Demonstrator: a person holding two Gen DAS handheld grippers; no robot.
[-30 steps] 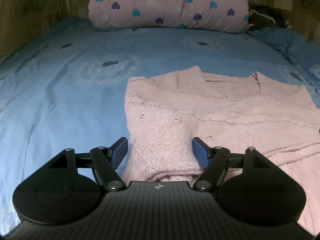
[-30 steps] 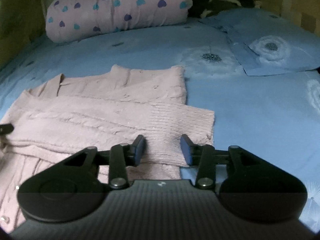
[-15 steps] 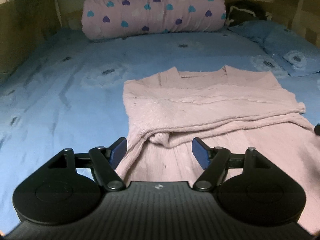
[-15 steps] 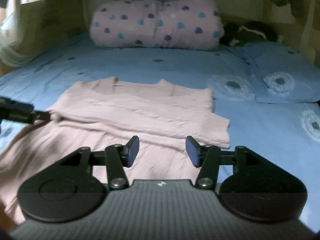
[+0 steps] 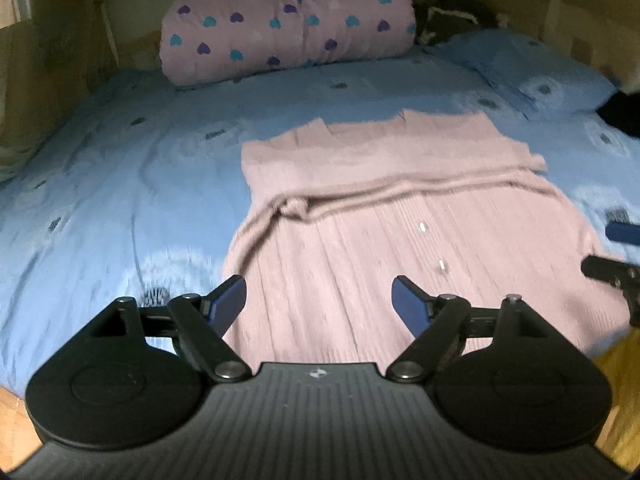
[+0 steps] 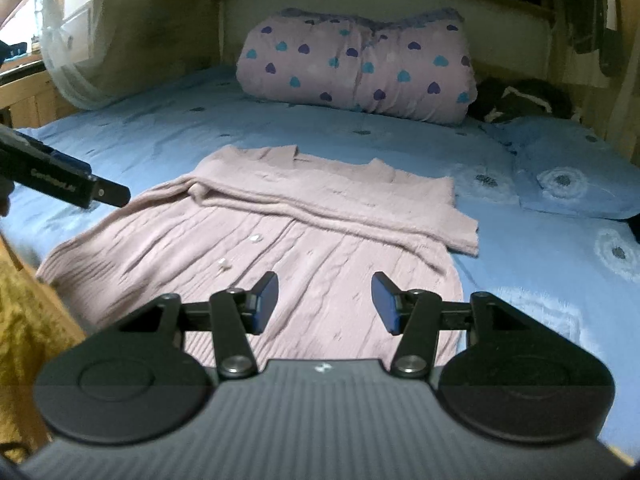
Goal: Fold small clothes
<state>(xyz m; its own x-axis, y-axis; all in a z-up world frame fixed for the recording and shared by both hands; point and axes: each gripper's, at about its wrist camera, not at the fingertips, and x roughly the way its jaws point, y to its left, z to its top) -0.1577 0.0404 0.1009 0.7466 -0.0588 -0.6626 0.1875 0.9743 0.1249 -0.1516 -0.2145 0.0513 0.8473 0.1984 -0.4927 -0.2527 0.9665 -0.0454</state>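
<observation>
A pale pink knitted cardigan (image 5: pixel 400 216) lies flat on the blue bed sheet (image 5: pixel 120 184), buttons up, with both sleeves folded across the chest. It also shows in the right wrist view (image 6: pixel 280 236). My left gripper (image 5: pixel 319 305) is open and empty, held above the cardigan's hem at its left side. My right gripper (image 6: pixel 325 301) is open and empty, above the hem at its right side. Each gripper shows at the edge of the other's view.
A rolled pink quilt with hearts (image 6: pixel 356 68) lies at the head of the bed. A blue pillow (image 6: pixel 568 176) sits at the right, dark clothing (image 6: pixel 520 98) behind it. The bed's near edge is just below the hem, with yellow fabric (image 6: pixel 20 320) beside it.
Both grippers have drawn back from the folded sleeves toward the hem and near bed edge. The sleeves stay folded across the chest. Both stay open.
</observation>
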